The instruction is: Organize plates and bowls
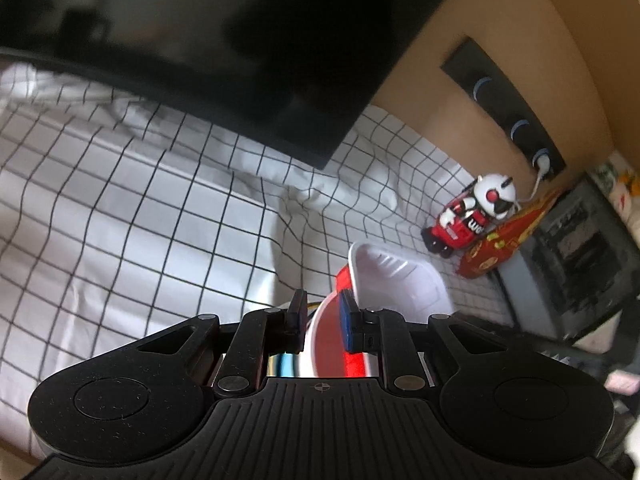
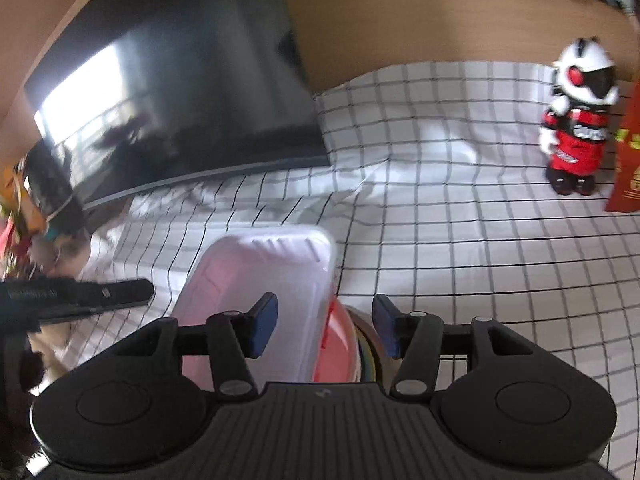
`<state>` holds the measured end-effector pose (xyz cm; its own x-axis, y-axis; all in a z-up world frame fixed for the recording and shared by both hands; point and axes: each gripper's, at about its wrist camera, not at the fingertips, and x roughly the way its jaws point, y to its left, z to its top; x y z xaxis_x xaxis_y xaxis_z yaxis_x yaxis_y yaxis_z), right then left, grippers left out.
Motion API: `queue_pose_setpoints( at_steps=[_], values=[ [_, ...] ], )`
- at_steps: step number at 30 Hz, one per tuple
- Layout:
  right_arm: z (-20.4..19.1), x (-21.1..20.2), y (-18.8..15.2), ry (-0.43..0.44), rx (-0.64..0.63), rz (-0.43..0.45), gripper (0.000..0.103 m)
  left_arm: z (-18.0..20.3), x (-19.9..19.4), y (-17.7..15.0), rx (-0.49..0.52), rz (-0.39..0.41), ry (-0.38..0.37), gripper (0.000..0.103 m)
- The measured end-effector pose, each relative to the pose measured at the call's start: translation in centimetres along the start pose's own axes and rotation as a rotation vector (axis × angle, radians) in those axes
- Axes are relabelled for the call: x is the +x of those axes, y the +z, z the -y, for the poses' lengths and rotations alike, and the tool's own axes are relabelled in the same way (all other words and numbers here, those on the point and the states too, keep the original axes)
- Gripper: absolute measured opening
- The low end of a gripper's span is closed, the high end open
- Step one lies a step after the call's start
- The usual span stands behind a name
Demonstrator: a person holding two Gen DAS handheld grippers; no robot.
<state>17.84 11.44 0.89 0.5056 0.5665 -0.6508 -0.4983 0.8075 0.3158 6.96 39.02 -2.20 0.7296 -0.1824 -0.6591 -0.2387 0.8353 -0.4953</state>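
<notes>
left wrist: left gripper angled downward

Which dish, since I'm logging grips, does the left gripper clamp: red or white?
The red dish: the left gripper is shut on its white-edged rim. The white rectangular tray lies beyond the fingertips, unclamped.

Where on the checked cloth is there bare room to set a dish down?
Free: the grid tablecloth between the white rectangular tray and the red-and-white toy figure. Crowded: around the tray, over stacked red dishes, and by the black screen.
</notes>
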Motion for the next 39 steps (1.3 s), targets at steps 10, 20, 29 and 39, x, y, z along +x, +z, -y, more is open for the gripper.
queue_pose_setpoints(
  at_steps=[10,20,29,39],
  values=[
    [-1.7,-8.6,-5.7,-0.086,-0.047,0.133,0.065,4.3,-6.6,-7.1,0.078,0.12,0.063,0.015],
    [-2.7,-13.4,-15.7,-0.043,-0.005,-0.012,0.07,13.7,-12.2,-19.3,0.268,0.095,0.255,0.015],
    [-3.5,-14.5,-19.1,-0.104,0.016,-0.04,0.07,13.6,-12.3,-23.3,0.236,0.054,0.274,0.016],
    [-4.1,-15.0,-20.6,-0.121,0.013,-0.033,0.07,13.7,-12.5,-24.1,0.24,0.034,0.3,0.016]
  ],
)
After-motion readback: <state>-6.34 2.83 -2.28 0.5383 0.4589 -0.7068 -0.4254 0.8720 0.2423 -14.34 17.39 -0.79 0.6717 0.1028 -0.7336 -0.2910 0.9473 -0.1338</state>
